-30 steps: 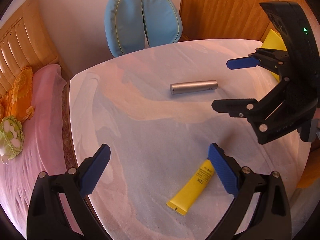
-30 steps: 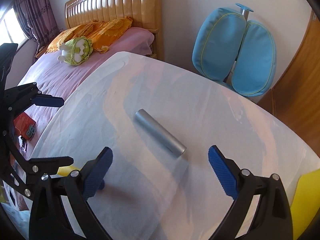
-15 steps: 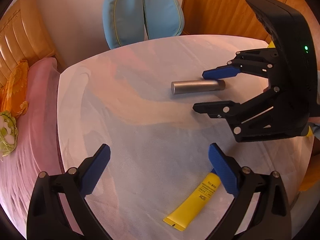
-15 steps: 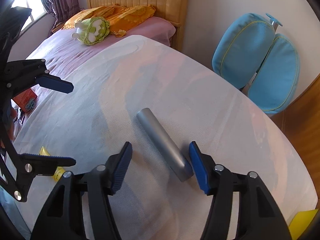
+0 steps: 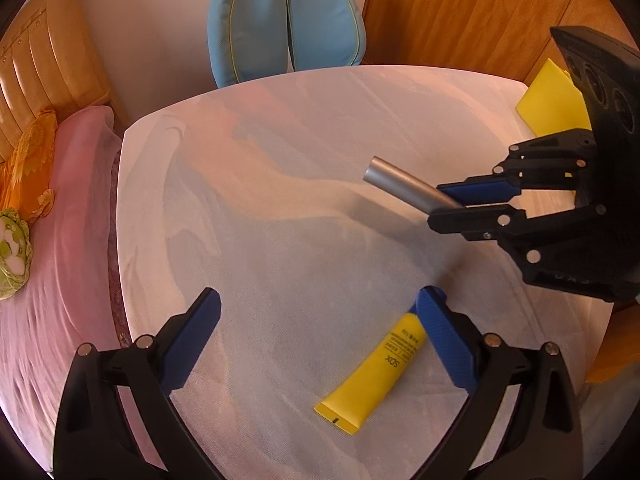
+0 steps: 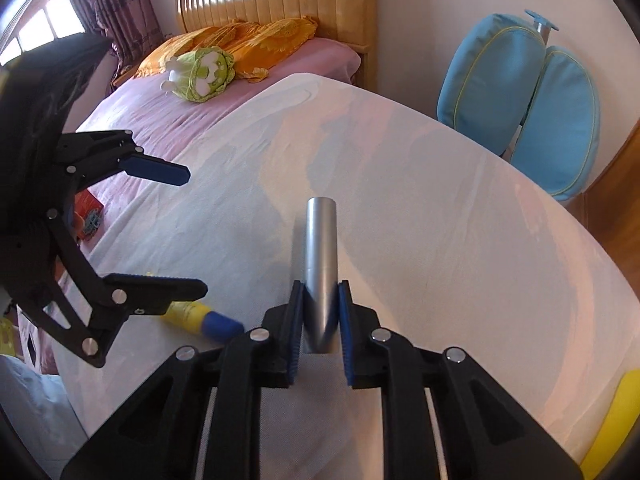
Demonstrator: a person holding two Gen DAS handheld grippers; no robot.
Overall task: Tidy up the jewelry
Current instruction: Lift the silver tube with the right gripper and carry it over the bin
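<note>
A silver metal tube (image 5: 404, 188) sticks out from between the blue pads of my right gripper (image 6: 320, 288), whose jaws are closing on its near end (image 6: 320, 248). In the left wrist view the right gripper (image 5: 434, 202) comes in from the right, and the tube seems lifted a little above its shadow on the white cloth. My left gripper (image 5: 319, 296) stands open above the cloth, with nothing between its fingers. A yellow cream tube (image 5: 376, 372) with a blue cap (image 6: 222, 326) lies just beyond its right finger.
A white cloth covers the table (image 5: 280, 140). A yellow flat thing (image 5: 552, 104) lies at the far right corner. A blue cushioned chair (image 5: 284, 20) stands behind the table, and a pink bed (image 5: 60, 240) with a green plush toy (image 6: 200, 76) is on the left.
The right gripper's jaws went from wide to narrow and closed around the silver tube's end. The tube has swung round and come up off the cloth. The left gripper has stayed put.
</note>
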